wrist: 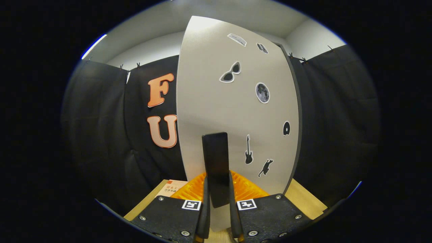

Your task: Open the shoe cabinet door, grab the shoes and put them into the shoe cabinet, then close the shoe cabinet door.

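Observation:
The shoe cabinet door (236,111) is a tall pale panel with several dark stickers, standing right in front of me with its dark edge on the right. A black upright bar handle (215,162) is fixed on the door. My gripper (218,190) is shut on the lower part of this handle, one finger (204,206) pressing on each side.
The cabinet stands on a wooden table (303,199). A booklet (172,189) lies on the table to the left of the fingers, next to an orange ribbed thing (189,192) at the foot of the door. Black cloth walls (101,135) close in on both sides.

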Motion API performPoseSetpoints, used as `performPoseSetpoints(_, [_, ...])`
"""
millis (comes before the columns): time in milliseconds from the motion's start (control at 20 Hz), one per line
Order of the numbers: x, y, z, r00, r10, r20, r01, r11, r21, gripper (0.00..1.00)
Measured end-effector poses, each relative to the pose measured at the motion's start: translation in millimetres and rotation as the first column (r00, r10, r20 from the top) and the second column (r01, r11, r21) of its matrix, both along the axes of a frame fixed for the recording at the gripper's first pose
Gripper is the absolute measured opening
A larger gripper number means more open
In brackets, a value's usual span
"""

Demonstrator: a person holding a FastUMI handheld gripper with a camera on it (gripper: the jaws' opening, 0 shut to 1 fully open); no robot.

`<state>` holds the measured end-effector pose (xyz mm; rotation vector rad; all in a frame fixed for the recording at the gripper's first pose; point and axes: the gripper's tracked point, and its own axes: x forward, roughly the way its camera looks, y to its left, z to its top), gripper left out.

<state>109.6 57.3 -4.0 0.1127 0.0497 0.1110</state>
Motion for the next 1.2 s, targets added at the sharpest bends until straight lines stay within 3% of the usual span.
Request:
performPoseSetpoints(600, [-36,-47,-7,0.999,-0.035,-0.011,0.035,0.999,-0.004,0.24])
performPoseSetpoints(1200, [-80,-127,-16,0.985,-0.172,-0.013,0.171,0.984,-0.042,0.24])
